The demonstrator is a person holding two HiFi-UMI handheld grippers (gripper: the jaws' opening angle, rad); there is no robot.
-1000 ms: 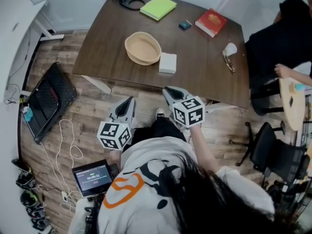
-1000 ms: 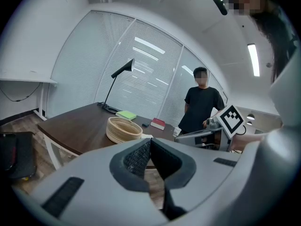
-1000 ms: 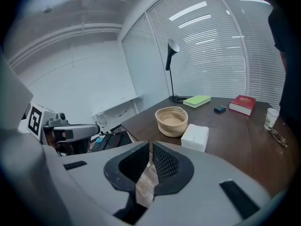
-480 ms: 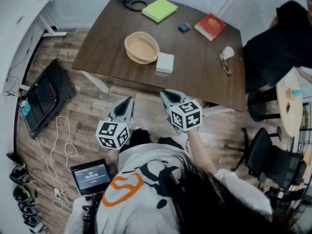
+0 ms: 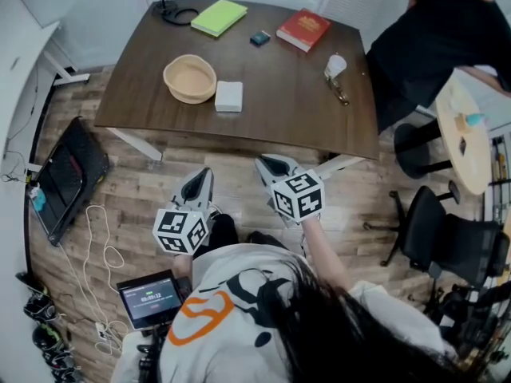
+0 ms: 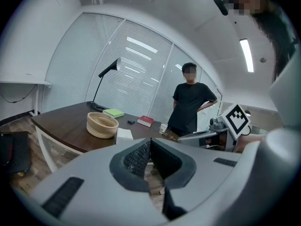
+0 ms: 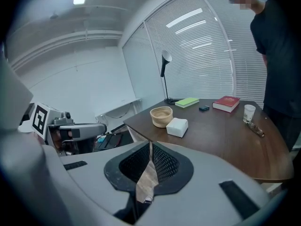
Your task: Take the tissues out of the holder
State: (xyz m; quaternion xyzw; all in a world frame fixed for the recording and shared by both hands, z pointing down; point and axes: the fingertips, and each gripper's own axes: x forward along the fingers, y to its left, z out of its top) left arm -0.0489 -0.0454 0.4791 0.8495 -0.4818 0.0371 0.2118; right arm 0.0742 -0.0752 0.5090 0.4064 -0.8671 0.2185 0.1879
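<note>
Holding both claws over the plank floor [image 5: 136, 178] in the middle of the head view, just below the near edge of the dark desk [image 5: 287, 114] and touching nothing on it. Carrying the left claw [image 5: 201, 183] left of centre, jaws pressed fully together with nothing between them, its marker cube [image 5: 181, 230] sitting just beneath. Carrying the right claw [image 5: 270, 167] right of centre and a little higher, likewise closed tight and empty, only floor showing through the slit under its pads [image 7: 164, 163]. Leaving the white tissue holder [image 5: 229, 96] untouched on the desk in the upper-left part of the frame, lying near the front edge and just right of the woven basket [image 5: 190, 78], well apart from both claws. Showing farther back a green notebook [image 5: 219, 17], a small dark object [image 5: 259, 37] and a red book [image 5: 303, 29] along the top of the frame, with a lamp base [image 5: 174, 11] at the desk's top-left corner and a paper cup [image 5: 335, 65] beside a pair of glasses [image 5: 342, 96] toward the right. Taking in, at the upper right past the desk's corner, a person in black [image 5: 431, 38], and at the lower left a small lit screen [image 5: 152, 298] beside white cables [image 5: 108, 246] on the floor.
</note>
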